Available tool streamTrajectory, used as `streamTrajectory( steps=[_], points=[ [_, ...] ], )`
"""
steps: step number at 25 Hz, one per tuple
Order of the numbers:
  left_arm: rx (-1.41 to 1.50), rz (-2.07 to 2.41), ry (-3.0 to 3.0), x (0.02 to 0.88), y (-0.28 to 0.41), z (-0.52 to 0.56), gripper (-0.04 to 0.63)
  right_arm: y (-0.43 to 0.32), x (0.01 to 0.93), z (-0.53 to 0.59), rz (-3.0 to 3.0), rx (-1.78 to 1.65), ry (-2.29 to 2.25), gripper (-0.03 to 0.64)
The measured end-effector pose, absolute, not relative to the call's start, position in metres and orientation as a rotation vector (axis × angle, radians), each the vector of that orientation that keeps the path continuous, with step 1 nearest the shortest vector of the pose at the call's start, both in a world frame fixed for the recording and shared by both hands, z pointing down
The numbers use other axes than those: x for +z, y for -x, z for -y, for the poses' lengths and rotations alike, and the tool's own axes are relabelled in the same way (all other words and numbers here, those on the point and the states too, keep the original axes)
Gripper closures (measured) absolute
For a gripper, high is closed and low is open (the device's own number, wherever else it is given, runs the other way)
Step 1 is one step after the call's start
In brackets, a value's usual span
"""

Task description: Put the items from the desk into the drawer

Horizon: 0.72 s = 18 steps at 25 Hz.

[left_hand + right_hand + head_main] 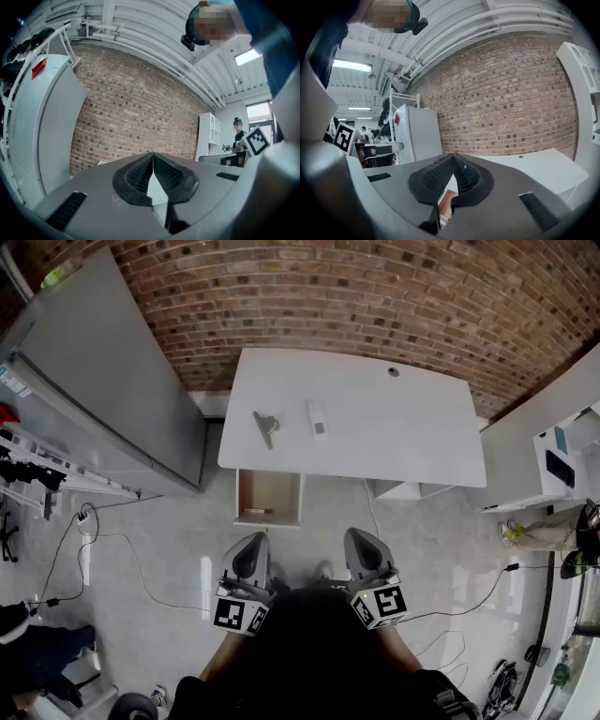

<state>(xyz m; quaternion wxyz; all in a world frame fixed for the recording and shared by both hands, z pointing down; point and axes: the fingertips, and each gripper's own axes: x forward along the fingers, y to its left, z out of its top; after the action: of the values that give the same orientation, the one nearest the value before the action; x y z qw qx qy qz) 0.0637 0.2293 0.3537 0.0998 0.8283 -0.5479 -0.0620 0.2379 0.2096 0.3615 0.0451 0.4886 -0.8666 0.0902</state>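
Left gripper (251, 547) (153, 157): jaws pressed together, nothing between them. Right gripper (362, 542) (453, 158): jaws likewise closed flat, nothing held. The two are side by side over the floor, well short of the white desk (412, 442), which lies at 12 o'clock from them against the brick wall (375, 296).

Two items rest on the desk top. One is a grey clip-like item (265, 426) (exact kind not discernible). The other, at its 3 o'clock and apart from it, is a small white rectangular item (317, 417).

The drawer (272, 491) stands pulled out at 6 o'clock from the clip-like item, under the desk's left end. A small object (258, 512) lies near the drawer's front edge, too small to identify.
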Motion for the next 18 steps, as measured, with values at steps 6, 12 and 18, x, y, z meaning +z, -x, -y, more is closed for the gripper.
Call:
streamTrajectory(
  steps=[6, 12, 18],
  points=[
    [-0.183, 1.615, -2.445, 0.3541, -0.0646, -0.2279, 0.591, -0.2389, 0.3612, -0.2081, 2.643, 0.280, -1.498, 0.615],
    [-0.189, 1.613, -2.453, 0.3532, -0.0655, -0.2267, 0.591, -0.2378, 0.3627, -0.2086, 2.643, 0.274, -1.484, 0.615],
    [-0.197, 1.605, -2.455, 0.3526, -0.0653, -0.2254, 0.591, -0.2437, 0.3616, -0.2041, 2.660, 0.291, -1.531, 0.609]
  ],
)
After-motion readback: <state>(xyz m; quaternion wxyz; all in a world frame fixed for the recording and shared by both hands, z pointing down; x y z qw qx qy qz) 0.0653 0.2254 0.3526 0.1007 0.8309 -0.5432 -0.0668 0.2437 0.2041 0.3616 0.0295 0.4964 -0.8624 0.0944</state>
